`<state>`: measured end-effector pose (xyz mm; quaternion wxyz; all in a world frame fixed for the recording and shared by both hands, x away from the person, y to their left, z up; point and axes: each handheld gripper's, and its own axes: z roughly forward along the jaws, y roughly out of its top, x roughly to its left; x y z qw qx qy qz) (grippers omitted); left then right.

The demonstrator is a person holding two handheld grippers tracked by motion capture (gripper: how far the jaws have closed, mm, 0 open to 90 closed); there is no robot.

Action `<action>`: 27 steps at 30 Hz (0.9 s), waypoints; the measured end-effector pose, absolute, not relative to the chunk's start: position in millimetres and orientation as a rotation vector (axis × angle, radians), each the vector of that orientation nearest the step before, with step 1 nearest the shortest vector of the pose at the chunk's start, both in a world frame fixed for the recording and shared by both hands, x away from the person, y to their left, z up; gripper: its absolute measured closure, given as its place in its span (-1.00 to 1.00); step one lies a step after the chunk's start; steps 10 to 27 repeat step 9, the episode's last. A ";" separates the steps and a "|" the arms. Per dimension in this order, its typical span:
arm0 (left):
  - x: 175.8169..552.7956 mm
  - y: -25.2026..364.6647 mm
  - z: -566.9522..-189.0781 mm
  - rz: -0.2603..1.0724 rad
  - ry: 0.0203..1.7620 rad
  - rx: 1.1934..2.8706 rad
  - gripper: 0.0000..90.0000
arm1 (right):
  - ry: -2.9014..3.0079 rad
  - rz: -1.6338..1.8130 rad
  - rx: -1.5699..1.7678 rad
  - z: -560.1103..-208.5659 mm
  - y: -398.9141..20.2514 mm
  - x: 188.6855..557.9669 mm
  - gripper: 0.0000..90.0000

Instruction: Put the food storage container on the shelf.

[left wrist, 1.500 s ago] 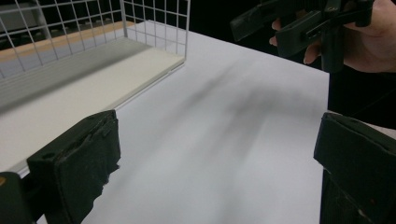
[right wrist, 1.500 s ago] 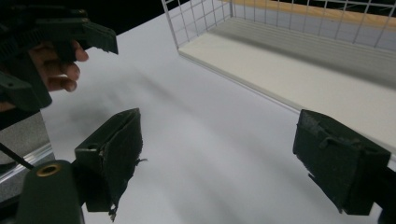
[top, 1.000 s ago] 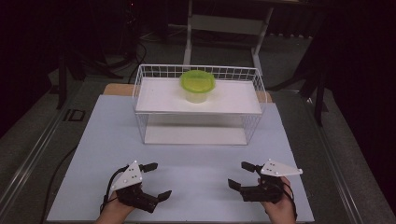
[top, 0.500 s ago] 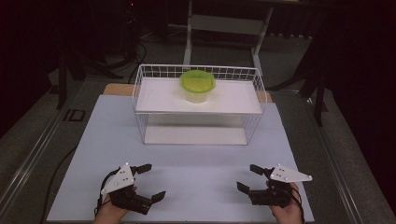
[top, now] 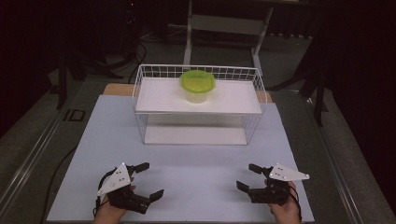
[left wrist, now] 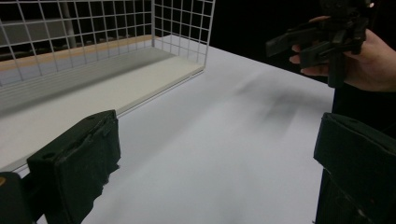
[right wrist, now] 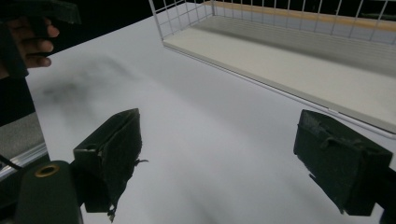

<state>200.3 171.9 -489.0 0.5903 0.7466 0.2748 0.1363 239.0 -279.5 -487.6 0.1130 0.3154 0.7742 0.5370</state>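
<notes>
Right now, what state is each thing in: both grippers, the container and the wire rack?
Left gripper: jaws open, empty, held low over the table's near left.
Right gripper: jaws open, empty, held low over the near right.
Green-lidded container: upright, lid on, standing on the rack's top shelf.
White wire rack: upright at the far middle of the table; nothing on its lower shelf.
White table: bare between the grippers.
</notes>
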 end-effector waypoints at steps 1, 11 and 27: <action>200.1 171.5 -489.1 0.319 0.637 1.741 -0.97 | 2.271 1.571 0.938 -487.9 -279.3 239.1 -0.67; 198.9 171.8 -489.2 0.347 0.629 1.745 -0.97 | 2.238 1.540 0.984 -487.9 -283.3 240.7 -0.67; 198.9 171.8 -489.2 0.347 0.629 1.745 -0.97 | 2.238 1.540 0.984 -487.9 -283.3 240.7 -0.67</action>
